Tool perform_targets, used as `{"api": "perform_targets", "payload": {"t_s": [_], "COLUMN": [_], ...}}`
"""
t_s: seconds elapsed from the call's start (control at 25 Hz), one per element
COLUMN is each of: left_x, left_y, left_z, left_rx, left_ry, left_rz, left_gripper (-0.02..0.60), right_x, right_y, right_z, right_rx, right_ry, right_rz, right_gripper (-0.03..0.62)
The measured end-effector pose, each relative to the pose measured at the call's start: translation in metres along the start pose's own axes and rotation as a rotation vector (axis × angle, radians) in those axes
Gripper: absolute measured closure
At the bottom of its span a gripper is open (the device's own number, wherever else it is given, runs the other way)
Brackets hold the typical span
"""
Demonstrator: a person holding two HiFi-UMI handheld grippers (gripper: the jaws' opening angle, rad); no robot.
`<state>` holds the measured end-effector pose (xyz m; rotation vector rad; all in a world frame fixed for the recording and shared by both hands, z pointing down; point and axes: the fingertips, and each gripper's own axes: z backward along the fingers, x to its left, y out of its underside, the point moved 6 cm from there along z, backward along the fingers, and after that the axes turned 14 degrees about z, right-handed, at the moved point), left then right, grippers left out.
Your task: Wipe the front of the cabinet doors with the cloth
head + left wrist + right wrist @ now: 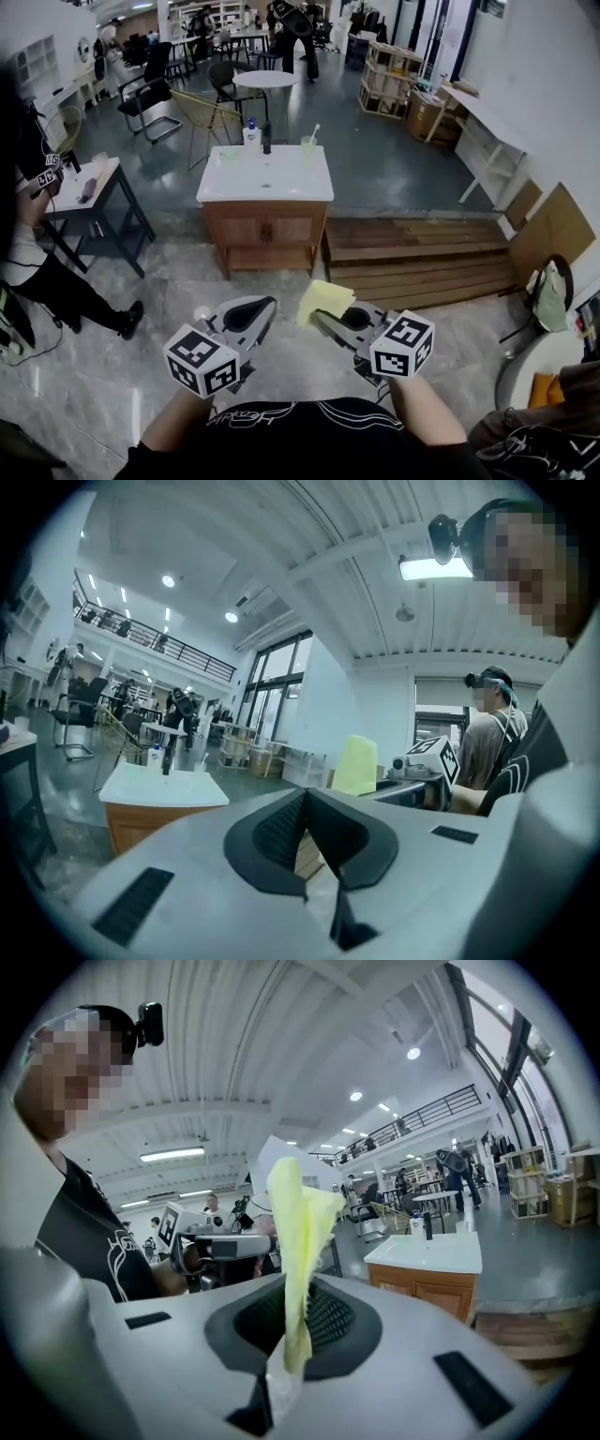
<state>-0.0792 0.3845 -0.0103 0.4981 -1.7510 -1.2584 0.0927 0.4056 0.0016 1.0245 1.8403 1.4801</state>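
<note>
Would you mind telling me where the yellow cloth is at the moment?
The yellow cloth is clamped in the right gripper, just right of centre in the head view, short of the wooden cabinet.

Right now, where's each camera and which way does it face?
Head view: on the head, steeply down at cabinet; left gripper, right gripper, forearms show.
Left gripper view: along its shut, empty jaws toward cabinet; torso at right.
Right gripper view: along jaws shut on cloth; torso at left.
Shared: all show cabinet and cloth.

light: bright, even | source: ceiling lamps (434, 567) | edges: fisheye-warped, dark corners
</note>
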Motion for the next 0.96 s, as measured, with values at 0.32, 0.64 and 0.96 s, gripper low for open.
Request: {"api": "perform_targets", "payload": {"t_s": [0.32,0.64,0.96], "left_x": [-0.065,-0.118,-0.151], "left_y": [0.029,0.039,0.050], "left_z": [-0.010,0.001,0.016], "left_rx": [-0.017,-0.055,-0.047], "left_ry": [-0.054,-0.080,-0.099], "left_rz": [-0.008,-0.045,-0.075], "left_gripper": [0.575,0.575,0.575], "right_x": [0.015,0.040,0.065], "right_y": [0.023,0.018,0.018], "right_z": [0.067,0.104,0.127], "right_rx": [-0.022,-0.052,-0.078], "right_ry": [-0.017,-0.057,-0.075], "right_rz": [-0.009,0.037,0.050], "right_gripper": [0.553,0.553,0.553]}}
